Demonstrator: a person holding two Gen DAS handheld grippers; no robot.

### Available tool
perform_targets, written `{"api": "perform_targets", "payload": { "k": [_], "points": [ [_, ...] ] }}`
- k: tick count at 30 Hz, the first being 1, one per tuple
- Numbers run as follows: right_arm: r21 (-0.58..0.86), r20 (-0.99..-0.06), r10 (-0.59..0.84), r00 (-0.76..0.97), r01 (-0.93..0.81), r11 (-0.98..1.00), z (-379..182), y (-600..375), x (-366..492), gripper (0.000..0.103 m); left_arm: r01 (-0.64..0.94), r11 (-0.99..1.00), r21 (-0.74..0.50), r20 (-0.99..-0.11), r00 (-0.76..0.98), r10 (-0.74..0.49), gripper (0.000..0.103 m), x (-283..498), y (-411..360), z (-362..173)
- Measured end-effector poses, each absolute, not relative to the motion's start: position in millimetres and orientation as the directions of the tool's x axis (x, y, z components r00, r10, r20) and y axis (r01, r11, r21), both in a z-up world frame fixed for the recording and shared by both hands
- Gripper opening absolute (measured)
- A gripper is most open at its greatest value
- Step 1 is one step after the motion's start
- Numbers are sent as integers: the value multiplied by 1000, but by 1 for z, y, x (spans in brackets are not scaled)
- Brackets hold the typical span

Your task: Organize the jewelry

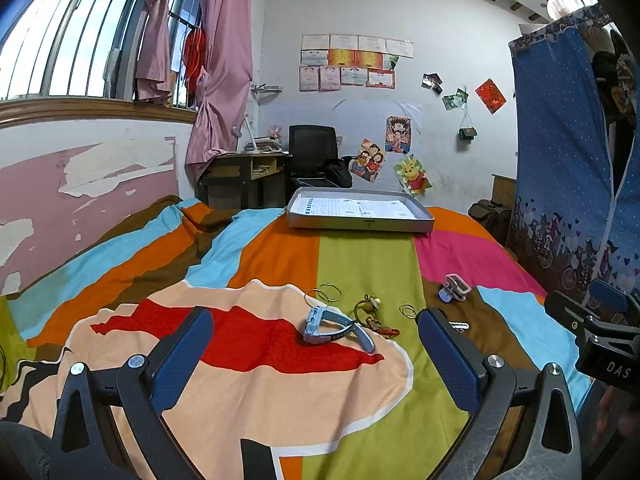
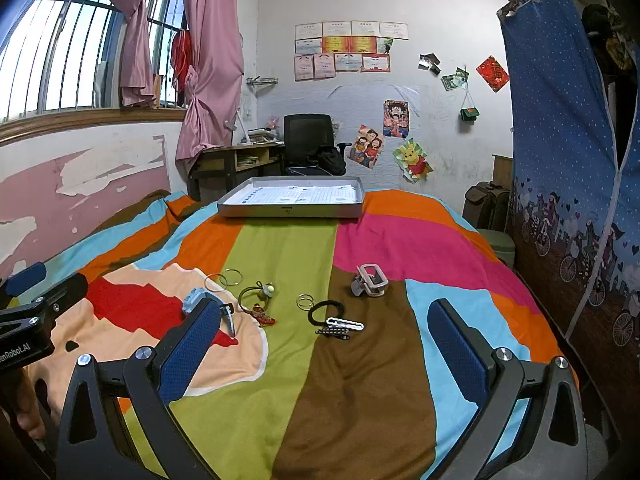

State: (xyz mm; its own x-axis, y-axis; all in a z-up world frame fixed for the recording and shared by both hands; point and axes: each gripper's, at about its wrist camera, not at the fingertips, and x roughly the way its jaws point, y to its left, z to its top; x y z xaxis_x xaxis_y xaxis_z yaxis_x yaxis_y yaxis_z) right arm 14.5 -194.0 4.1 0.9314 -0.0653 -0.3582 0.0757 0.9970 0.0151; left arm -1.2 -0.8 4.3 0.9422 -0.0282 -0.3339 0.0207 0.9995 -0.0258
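Both views are looking down the length of a bed covered by a striped, many-coloured bedspread (image 2: 288, 248), and the jewelry is lying scattered across its middle, with nothing yet moved into the shallow grey box (image 2: 292, 211) sitting at the far end, in the upper centre of each frame. Going left to right in the right wrist view: a pair of thin bangles (image 2: 223, 280) is resting just above a pale blue watch (image 1: 332, 326), which is partly hiding behind a blue pad; next an olive hair tie with a bead (image 2: 258, 294) is lying over a small red-orange trinket (image 2: 264, 317); then two small rings (image 2: 306, 301), a black hair band (image 2: 326, 311) touching two flat hair clips (image 2: 342, 327), and, further up and to the right, a grey claw clip (image 2: 370, 281) standing apart from the rest. The left hand-held gripper (image 1: 316, 354) is hovering with its jaws spread wide, the watch lying between them but untouched. The right hand-held gripper (image 2: 320, 354) is likewise spread wide and gripping nothing, the clips and hair band ahead of it. The task appears to be at its opening step, choosing a first piece. The next move is likely calling for lowering one hand-held gripper over a single item, probably the watch or the clips, and closing without snagging its neighbours before carrying it toward the box.
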Motion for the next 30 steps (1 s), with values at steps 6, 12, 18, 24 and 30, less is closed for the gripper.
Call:
{"api": "perform_targets", "payload": {
  "k": [6,12,18,24,30],
  "points": [
    [17,-357,-65,932,76,997,4,-195,14,102,19,1000,-21,-329,944,-25,103,-2,0,4],
    [25,-352,-65,934,79,997,5,-195,13,102,20,999,-31,-331,943,-29,103,0,4,6],
    [22,-353,-63,933,76,997,4,-193,15,102,20,999,-33,-330,944,-29,103,3,8,7],
    [25,-352,-62,934,76,997,5,-196,12,102,20,999,-26,-329,944,-28,103,-2,2,6],
    [25,-353,-63,934,77,997,5,-196,13,102,23,999,-25,-328,944,-30,103,-2,0,8]
  ]
}}
